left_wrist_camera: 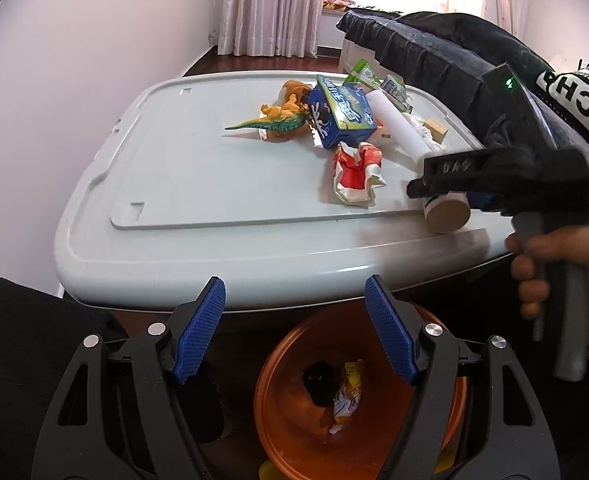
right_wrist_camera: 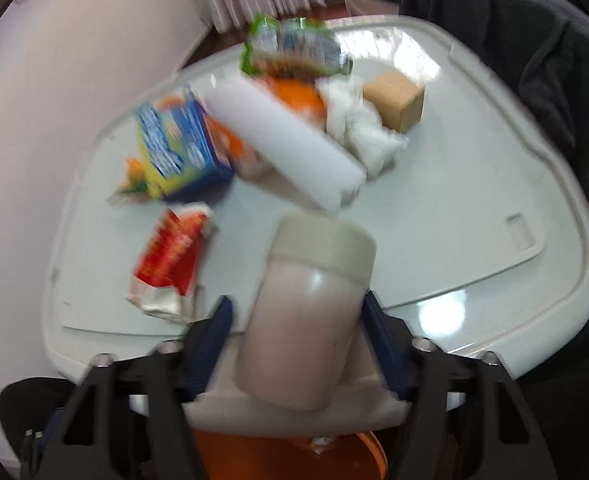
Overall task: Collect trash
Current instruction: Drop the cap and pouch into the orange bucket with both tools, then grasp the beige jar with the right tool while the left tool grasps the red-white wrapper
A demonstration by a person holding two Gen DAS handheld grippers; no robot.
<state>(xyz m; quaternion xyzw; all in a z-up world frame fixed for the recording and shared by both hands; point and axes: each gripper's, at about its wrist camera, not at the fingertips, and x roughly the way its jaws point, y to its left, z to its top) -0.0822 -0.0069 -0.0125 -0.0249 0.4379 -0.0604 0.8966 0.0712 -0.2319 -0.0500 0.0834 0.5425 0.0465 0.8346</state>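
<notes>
My right gripper [right_wrist_camera: 294, 312] is shut on a beige lidded jar [right_wrist_camera: 306, 312] and holds it at the near edge of the grey lid-top table [right_wrist_camera: 474, 208]. In the left wrist view the jar [left_wrist_camera: 446, 210] shows under the right gripper [left_wrist_camera: 434, 188]. A crumpled red and white wrapper [left_wrist_camera: 356, 174], a white roll [left_wrist_camera: 394, 124] and a blue box [left_wrist_camera: 340, 114] lie on the table [left_wrist_camera: 174, 168]. My left gripper [left_wrist_camera: 294, 300] is open and empty above an orange bin [left_wrist_camera: 286, 420] with wrappers inside.
A toy dinosaur [left_wrist_camera: 274, 120], green packets [left_wrist_camera: 364, 72], white tissue [right_wrist_camera: 358, 128] and a small cardboard box [right_wrist_camera: 394, 100] sit at the back of the table. Dark clothing [left_wrist_camera: 454, 52] is piled to the right. A wall [left_wrist_camera: 54, 80] stands on the left.
</notes>
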